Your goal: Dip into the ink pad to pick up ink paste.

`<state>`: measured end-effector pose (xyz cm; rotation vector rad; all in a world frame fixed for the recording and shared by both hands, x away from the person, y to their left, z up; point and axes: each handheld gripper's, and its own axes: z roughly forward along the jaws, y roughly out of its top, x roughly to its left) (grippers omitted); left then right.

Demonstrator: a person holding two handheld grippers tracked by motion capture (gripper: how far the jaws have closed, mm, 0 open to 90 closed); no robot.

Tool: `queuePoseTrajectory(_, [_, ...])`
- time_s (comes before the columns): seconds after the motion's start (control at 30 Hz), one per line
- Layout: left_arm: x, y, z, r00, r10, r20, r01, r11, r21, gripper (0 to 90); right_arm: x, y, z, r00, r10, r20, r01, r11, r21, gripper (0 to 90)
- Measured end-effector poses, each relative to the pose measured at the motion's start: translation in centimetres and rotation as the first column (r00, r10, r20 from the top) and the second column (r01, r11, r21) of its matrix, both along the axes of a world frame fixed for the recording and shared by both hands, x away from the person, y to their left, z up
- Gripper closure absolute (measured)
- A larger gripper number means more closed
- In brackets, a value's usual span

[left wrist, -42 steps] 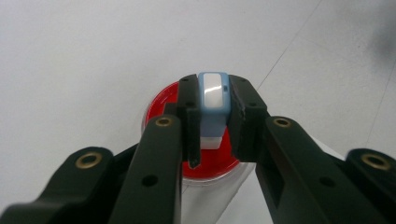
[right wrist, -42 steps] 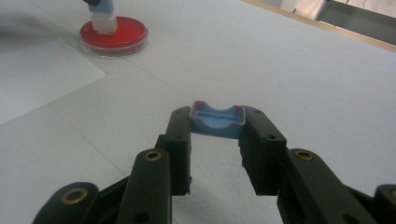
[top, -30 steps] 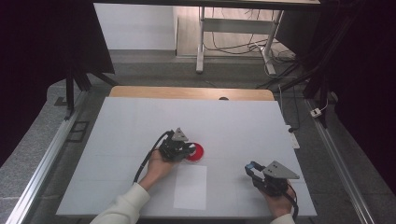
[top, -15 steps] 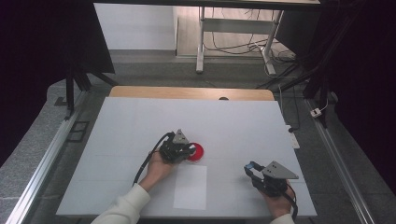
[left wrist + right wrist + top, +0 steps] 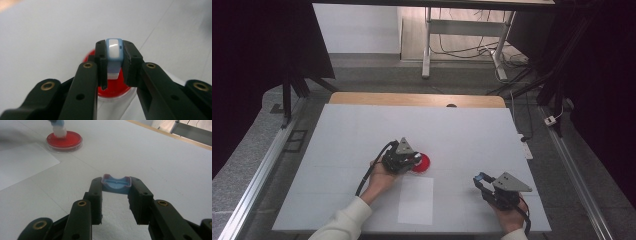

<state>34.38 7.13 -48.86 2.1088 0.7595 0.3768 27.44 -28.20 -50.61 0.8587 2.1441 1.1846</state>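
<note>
In the high view, the left gripper [image 5: 414, 159] sits near the middle of the white tabletop [image 5: 472, 135], its tip over the near-left edge of a red dish [image 5: 422, 163]. A white sheet of paper [image 5: 416, 199] lies flat just in front of the dish, on the person's side. The right gripper [image 5: 480, 181] is held low near the front right of the tabletop, well apart from the dish, with a small blue piece at its tip.

In the left gripper view, the jaws of the left gripper [image 5: 114, 62] are clamped on a blue-and-white stick [image 5: 113, 53], which stands upright between them. Its white lower end points down at the red dish [image 5: 112, 90] directly beneath; whether it touches the red surface cannot be told.

In the right gripper view, the jaws of the right gripper [image 5: 116, 185] are set on either side of a blue cap [image 5: 116, 184], gripping it at their tips above the tabletop [image 5: 162, 167]. Farther off, at the upper left, the red dish [image 5: 64, 140] rests on the tabletop with the white end of the stick [image 5: 60, 130] over it, and the paper [image 5: 22, 162] lies beside it.
</note>
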Motion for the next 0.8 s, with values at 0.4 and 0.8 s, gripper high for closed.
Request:
queuePoseTrajectory(0.4, [-0.6,0.8,1.6,0.9993,-0.032,-0.019,0.030,0.9958,-0.086,75.9,0.0,-0.1,0.0,1.0000,0.000,0.003,0.000,1.000,0.003,64.3])
queuePoseTrajectory(0.8, [-0.9,1.9,2.3,0.9986,-0.042,-0.033,0.037,0.9907,-0.131,75.9,0.1,-0.2,0.0,1.0000,0.001,0.002,-0.001,1.000,0.004,64.3])
